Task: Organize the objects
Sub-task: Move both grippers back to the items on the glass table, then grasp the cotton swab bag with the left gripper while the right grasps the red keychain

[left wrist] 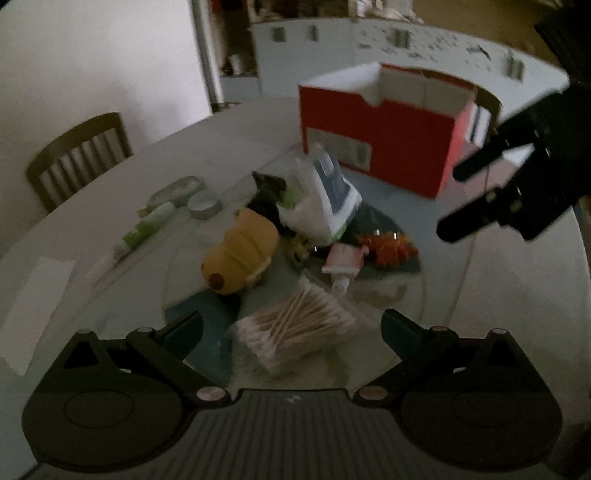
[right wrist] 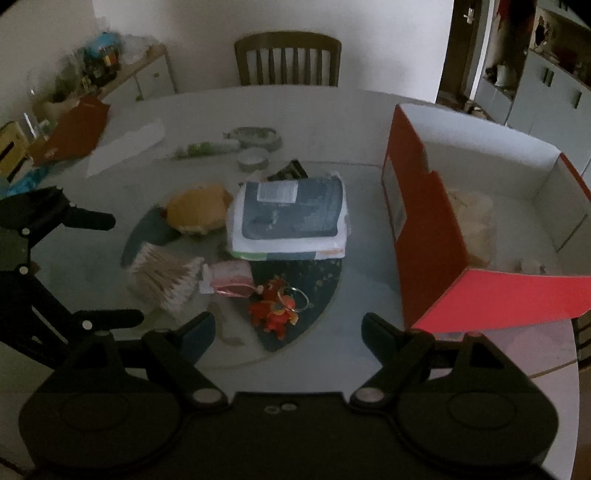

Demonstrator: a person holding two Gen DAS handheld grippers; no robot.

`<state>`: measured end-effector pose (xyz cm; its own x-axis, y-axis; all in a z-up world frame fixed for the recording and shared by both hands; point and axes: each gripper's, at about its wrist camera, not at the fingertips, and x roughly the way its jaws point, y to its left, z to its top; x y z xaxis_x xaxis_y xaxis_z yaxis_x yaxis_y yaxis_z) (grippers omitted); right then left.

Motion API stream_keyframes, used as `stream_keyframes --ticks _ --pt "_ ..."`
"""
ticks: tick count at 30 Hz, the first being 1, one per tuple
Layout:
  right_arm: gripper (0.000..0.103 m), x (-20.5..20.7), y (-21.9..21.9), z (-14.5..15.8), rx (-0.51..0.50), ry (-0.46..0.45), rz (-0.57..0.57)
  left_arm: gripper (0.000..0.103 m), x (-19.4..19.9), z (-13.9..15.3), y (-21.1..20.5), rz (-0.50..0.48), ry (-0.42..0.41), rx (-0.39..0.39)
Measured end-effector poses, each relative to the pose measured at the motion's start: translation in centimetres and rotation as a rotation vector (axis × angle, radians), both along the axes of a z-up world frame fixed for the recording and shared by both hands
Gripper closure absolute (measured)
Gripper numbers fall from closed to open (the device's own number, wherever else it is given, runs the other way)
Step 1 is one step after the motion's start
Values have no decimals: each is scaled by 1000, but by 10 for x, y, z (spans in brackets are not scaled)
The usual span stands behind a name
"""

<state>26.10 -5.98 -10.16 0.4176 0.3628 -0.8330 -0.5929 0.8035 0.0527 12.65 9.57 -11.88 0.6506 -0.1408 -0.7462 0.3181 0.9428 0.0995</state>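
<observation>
Dim room, wooden slat-back chair [right wrist: 287, 58] against white wall [right wrist: 258, 18], pale cabinets [right wrist: 546, 92] beyond

Home dining room: round table [right wrist: 369, 122], wooden chair [right wrist: 288, 59], cabinets [right wrist: 546, 88].

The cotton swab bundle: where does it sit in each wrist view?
Left wrist view: cotton swab bundle low centre, between the open fingers of the left gripper.
Right wrist view: bundle lower left, beside the pink packet.
Shared landmark: red box.
</observation>
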Motion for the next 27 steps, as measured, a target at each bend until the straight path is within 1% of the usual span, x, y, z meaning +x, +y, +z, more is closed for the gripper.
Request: stream_keyframes --ticks 9,13,21,24,27 --pt "17 14 12 -26 -48 42 -14 0 18 -26 3 -131 47 63" --pt "18 17 18 -32 -59 46 0 0 25 -35 3 -155 60 91" --pt "19 22 25 -40 -46 64 13 0 35 -37 6 -172 48 66" --pt "22 23 26 -43 -40 72 20 1 35 -37 6 -175 37 64" --pt "25 22 29 -43 -39 61 30 8 36 -36 9 -173 41 38"
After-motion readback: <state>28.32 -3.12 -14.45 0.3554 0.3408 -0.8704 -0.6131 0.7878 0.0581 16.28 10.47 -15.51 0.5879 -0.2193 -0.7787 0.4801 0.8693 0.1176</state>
